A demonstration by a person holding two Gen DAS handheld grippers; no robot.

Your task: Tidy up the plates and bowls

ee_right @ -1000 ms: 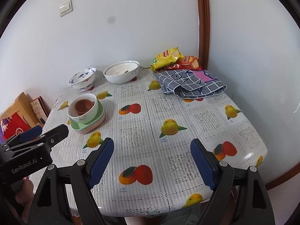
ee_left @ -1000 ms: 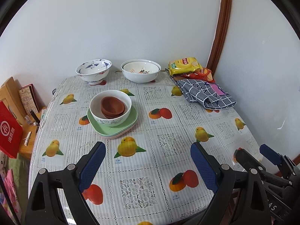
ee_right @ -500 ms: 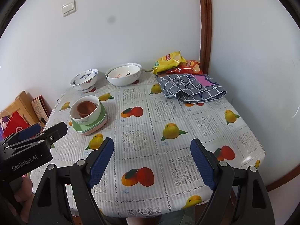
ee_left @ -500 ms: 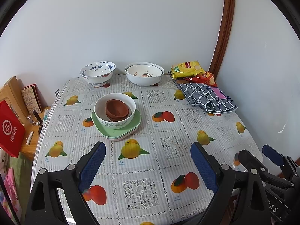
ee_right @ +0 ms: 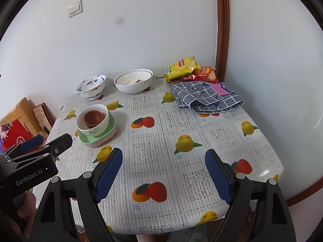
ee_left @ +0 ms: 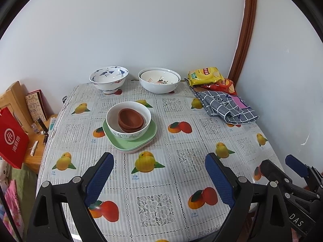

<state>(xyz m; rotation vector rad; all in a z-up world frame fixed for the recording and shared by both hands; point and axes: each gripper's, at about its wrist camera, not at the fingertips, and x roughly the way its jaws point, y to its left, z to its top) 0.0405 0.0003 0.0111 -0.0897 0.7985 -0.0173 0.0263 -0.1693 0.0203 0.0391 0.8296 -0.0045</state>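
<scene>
From the left wrist view, the left claw (ee_left: 159,173) hangs over the near part of the table (ee_left: 181,201) with its jaws wide and nothing between them. Beyond it stands a stack — brown bowls (ee_left: 131,120) nested inside a white bowl (ee_left: 128,130), which sits on green plates (ee_left: 139,141). At the far edge, near the wall, a blue-patterned bowl (ee_left: 109,79) stands left of a big white bowl (ee_left: 159,80) that holds a second one; the two are apart. A yellow bag (ee_left: 205,75) lies on a red bag (ee_left: 227,85) in the far right corner, with a checked cloth (ee_left: 224,109) just in front. The right claw (ee_left: 282,165) shows at the lower right edge.

From the right wrist view, the right claw (ee_right: 163,173) is also wide and empty above the table's (ee_right: 201,141) near edge. The stack (ee_right: 94,125) lies ahead to the left, well apart from both far bowls — blue-patterned (ee_right: 90,86) and big white (ee_right: 133,82). The cloth (ee_right: 206,96) and bags (ee_right: 189,70) lie to the far right. The left claw (ee_right: 46,141) juts in from the left, a hand (ee_right: 26,205) below it.
</scene>
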